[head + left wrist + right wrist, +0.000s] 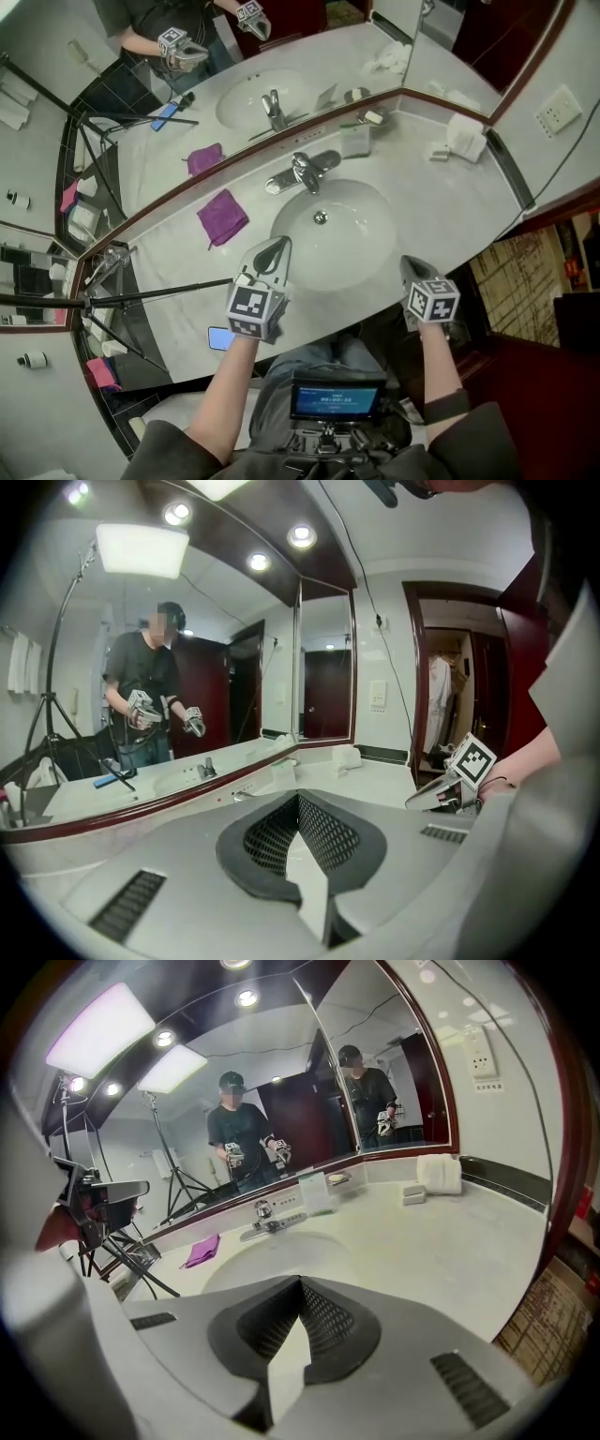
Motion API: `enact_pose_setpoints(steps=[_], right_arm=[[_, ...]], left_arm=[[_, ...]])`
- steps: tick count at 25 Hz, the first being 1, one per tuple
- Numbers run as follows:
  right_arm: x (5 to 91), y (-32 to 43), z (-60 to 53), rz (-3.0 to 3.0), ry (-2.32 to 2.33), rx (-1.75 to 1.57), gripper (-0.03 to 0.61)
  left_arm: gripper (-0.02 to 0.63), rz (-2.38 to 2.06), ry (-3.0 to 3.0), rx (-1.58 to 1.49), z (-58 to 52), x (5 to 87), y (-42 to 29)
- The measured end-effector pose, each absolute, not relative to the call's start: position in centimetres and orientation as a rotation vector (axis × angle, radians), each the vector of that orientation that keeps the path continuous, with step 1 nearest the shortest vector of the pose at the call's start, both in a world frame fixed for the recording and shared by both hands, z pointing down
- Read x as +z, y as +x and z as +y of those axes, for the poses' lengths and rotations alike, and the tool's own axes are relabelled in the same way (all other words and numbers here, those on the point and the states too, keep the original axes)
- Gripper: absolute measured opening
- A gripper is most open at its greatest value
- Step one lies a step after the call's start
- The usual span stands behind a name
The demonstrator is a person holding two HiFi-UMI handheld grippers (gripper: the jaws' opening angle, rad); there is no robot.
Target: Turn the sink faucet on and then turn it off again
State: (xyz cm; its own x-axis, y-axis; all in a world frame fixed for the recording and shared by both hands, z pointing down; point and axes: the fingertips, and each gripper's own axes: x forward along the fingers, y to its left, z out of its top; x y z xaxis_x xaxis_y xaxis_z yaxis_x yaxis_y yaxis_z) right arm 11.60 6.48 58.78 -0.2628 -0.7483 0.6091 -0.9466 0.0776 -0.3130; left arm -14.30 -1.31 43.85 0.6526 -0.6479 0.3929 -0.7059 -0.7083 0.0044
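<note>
Grey moulded left tongs [277,247] hover over the near rim of the sink [347,234], jaws pressed together with nothing between them. The right tongs [411,266] hang off to their right, over the pale stone surface [441,206] at the basin's right edge, jaws likewise closed and empty. Behind the left tongs, at the surface's front edge, lies a small blue slab [220,337], probably a phone, though it is too small to be sure. Ahead of both tongs, across the basin, stands the chrome faucet [302,172], well apart from either. A purple cloth [222,217] lies flat ahead and to the left of the left tongs, beside the faucet. Far ahead and to the right of the right tongs sits a folded white towel [466,136]. Beyond the faucet the mirror [319,66] reflects the person holding both tongs.
</note>
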Motion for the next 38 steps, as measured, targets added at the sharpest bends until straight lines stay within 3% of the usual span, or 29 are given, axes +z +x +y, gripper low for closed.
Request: enact_pose_setpoints(steps=[13, 17, 21, 27, 38], right_arm=[[57.0, 9.8, -3.0, -2.157, 1.617, 0.884, 0.018], [57.9, 8.9, -6.5, -2.231, 1.490, 0.873, 0.151], [59.4, 6.5, -9.7, -2.354, 1.271, 0.901, 0.211], [59.5, 2.0, -14.7, -2.570, 0.909, 1.300, 0.224], [62.3, -2.9, -21.2, -2.549, 0.613, 1.708, 0.224]], left_arm=[[0.000, -1.129, 2.702, 0.529, -2.9, 45.5, -15.4], [0.000, -1.199, 2.699, 0.581, -3.2, 45.6, -15.4], [0.000, -1.333, 2.629, 0.579, -3.7, 45.6, -15.1], [0.000, -1.462, 2.507, 0.592, -3.2, 46.7, -12.7], [0.000, -1.681, 2.304, 0.595, -2.9, 47.8, -13.2]])
